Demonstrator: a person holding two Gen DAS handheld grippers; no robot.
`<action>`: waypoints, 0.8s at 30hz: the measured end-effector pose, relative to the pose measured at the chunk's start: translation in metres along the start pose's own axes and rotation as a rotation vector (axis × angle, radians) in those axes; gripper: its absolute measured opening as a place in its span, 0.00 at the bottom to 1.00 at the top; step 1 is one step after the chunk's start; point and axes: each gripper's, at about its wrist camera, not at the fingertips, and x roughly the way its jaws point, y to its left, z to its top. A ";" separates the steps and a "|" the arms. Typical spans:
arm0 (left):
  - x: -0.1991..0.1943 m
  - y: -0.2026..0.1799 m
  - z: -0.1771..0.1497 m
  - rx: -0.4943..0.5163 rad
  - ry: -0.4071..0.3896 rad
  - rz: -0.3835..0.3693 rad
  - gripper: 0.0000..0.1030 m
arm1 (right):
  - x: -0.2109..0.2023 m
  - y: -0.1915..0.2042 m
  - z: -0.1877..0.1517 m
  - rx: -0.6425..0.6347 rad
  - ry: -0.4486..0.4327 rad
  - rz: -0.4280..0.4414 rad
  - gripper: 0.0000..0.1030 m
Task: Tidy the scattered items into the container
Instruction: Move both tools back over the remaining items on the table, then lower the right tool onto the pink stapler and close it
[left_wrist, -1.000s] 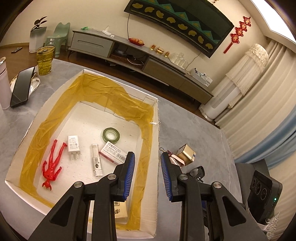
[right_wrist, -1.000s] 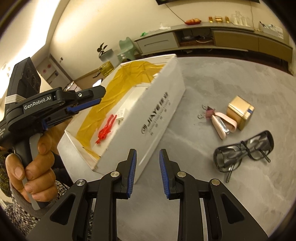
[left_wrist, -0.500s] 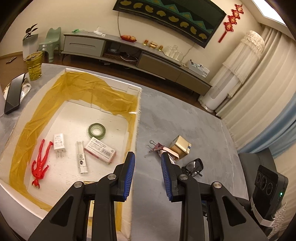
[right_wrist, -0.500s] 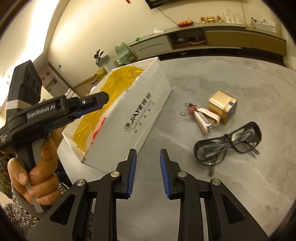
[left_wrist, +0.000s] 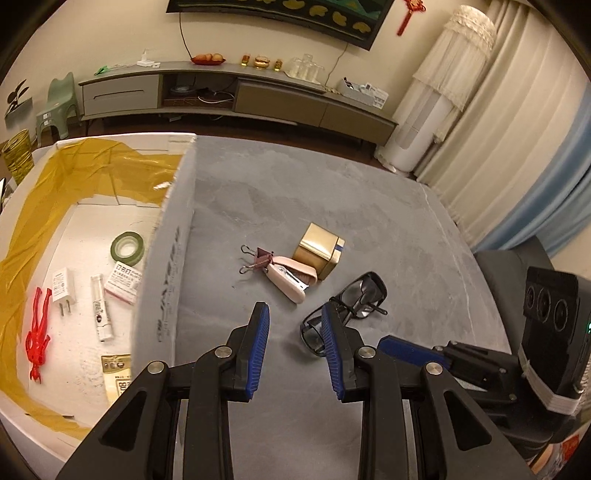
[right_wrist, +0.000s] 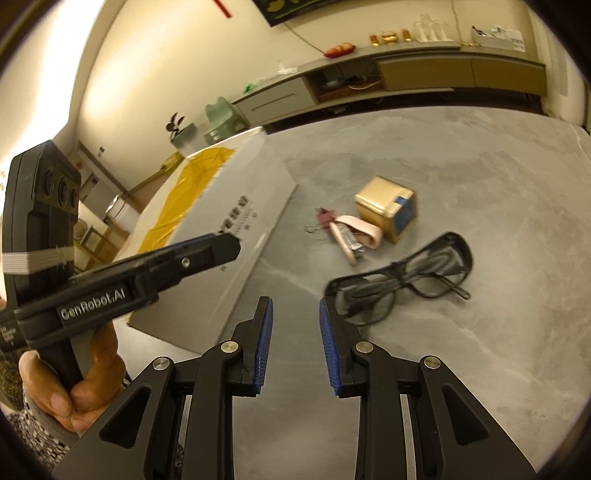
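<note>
"GenRobot.AI" on left gripper (right_wrist: 236, 251) body, its jaws apart, empty; right gripper (right_wrist: 295, 332) likewise. White cardboard box (left_wrist: 162, 288), glossy gold cube tin (left_wrist: 319, 249), black glasses (right_wrist: 402, 277).

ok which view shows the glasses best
The right wrist view: the glasses lie whole and unblocked, though slightly blurred. In the left wrist view the glasses are sharper but partly hidden behind a finger of the left gripper.

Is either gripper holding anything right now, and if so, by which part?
Nothing is held. The left gripper and right gripper are both open and empty above the grey table; the black-framed glasses lie untouched.
</note>
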 end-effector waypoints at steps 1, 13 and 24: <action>0.004 -0.002 -0.001 0.002 0.009 0.003 0.29 | 0.000 -0.004 0.000 0.009 -0.001 -0.004 0.28; 0.030 0.014 0.000 -0.084 0.043 0.060 0.29 | 0.031 -0.030 0.030 0.030 0.041 -0.044 0.29; 0.032 0.019 0.003 -0.102 0.060 0.025 0.29 | 0.100 -0.033 0.066 -0.031 0.137 -0.122 0.39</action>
